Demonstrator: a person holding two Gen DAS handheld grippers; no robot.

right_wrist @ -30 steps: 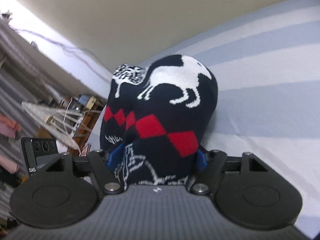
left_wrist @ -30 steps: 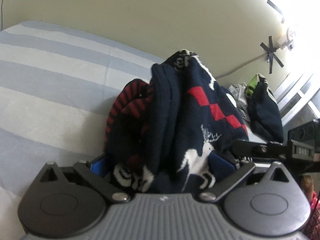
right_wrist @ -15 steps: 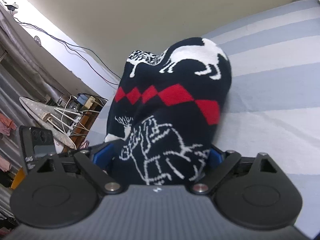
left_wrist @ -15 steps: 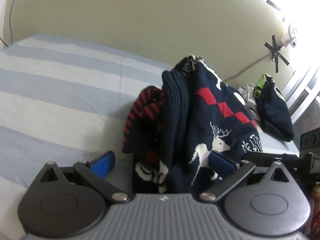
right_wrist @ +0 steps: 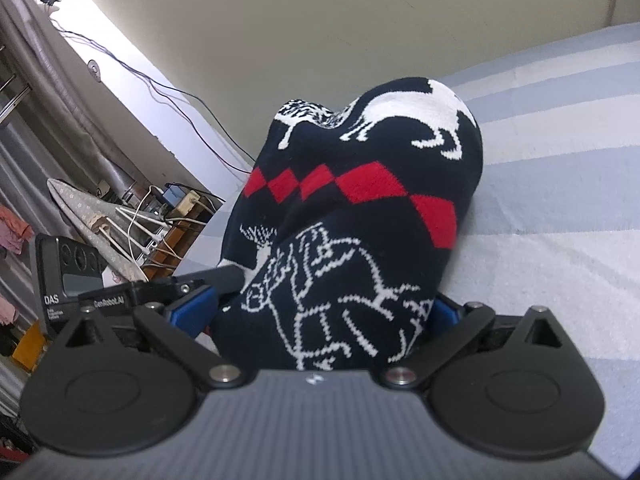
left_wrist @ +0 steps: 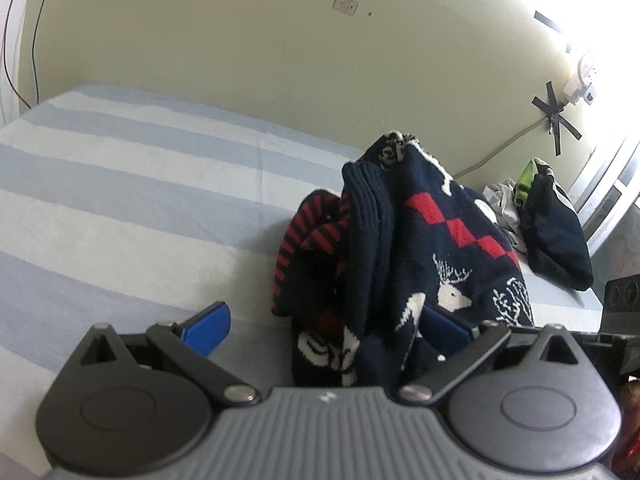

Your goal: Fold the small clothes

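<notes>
A navy knitted sweater (left_wrist: 420, 248) with white reindeer, red diamonds and a red-striped lining lies bunched in a heap on the striped bed sheet (left_wrist: 120, 208). My left gripper (left_wrist: 326, 332) is open around its near end. The left pad (left_wrist: 208, 330) stands clear of the cloth, and the cloth leans on the right pad (left_wrist: 444, 334). In the right wrist view the same sweater (right_wrist: 360, 208) fills the gap of my right gripper (right_wrist: 316, 314), which is open wide, its blue pads (right_wrist: 192, 312) at the heap's sides.
A pile of dark, grey and green clothes (left_wrist: 556, 240) lies at the bed's far right. The wall runs close behind the bed. Beyond the bed's left side stand an ironing board (right_wrist: 92, 216) and a shelf with cables (right_wrist: 176, 220). The left gripper's body (right_wrist: 68, 276) sits beside my right one.
Both grippers have opened and let go of the sweater. The left gripper's left pad has drawn away from the cloth, and both views have pulled back slightly from the heap.
</notes>
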